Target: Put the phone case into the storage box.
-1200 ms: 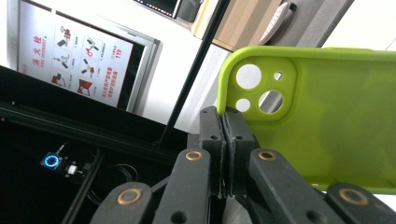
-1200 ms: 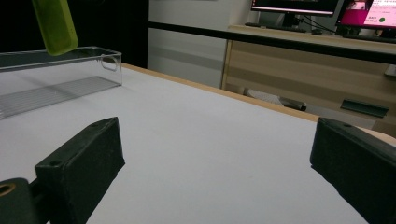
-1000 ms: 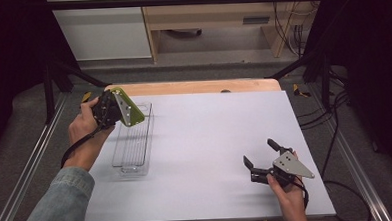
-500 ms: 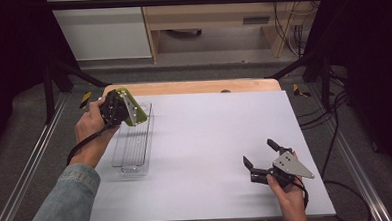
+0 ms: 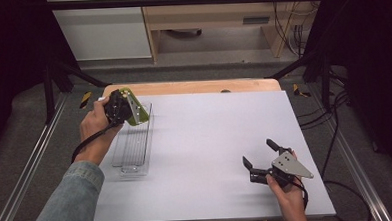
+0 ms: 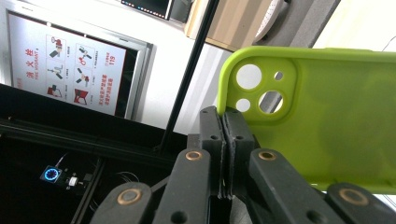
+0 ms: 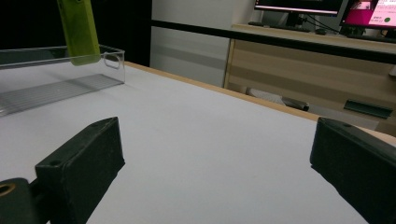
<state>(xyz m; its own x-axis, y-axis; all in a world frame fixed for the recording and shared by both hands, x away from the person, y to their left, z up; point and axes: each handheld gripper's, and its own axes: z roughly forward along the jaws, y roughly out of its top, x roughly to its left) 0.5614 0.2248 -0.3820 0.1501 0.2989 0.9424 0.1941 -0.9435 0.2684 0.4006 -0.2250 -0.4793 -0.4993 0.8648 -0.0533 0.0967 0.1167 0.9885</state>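
The left tongs are pinching a lime-green phone case by its edge, holding it in the air above the far end of the clear tray on the counter. The right tongs rest spread and empty, well apart. The case looks mid-carry; next it needs lowering flat into the tray before letting go.

Matt lime plastic phone case — clear glossy plastic tray — smooth matt table.
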